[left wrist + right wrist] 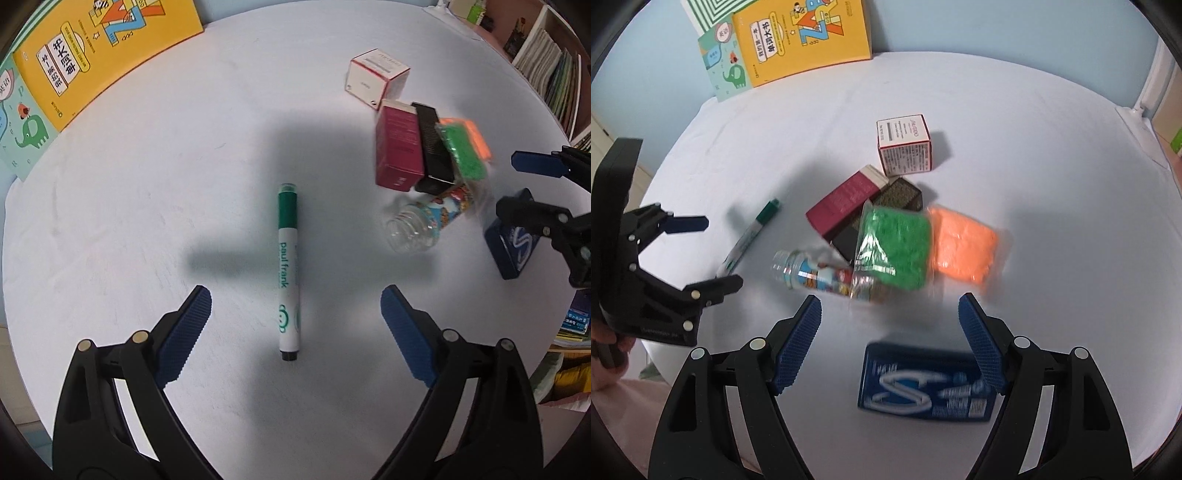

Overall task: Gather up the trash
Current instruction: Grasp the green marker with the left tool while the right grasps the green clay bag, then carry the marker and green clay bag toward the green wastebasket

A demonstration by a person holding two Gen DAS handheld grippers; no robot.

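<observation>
We have gathered nothing yet. Our left gripper (295,291) gapes wide and empty over the green marker (288,269); our right gripper (890,306), equally wide and empty, hovers above the blue packet (923,384), near the untouched trash pile (886,229).

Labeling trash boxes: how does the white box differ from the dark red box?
The white box is squat, near cube-shaped, and stands upright; the dark red box is long and lies on its side. The white box stands apart from the heap, while the dark red box lies against a black box, touching it. Both are closed cardboard packages on the white table.
</observation>
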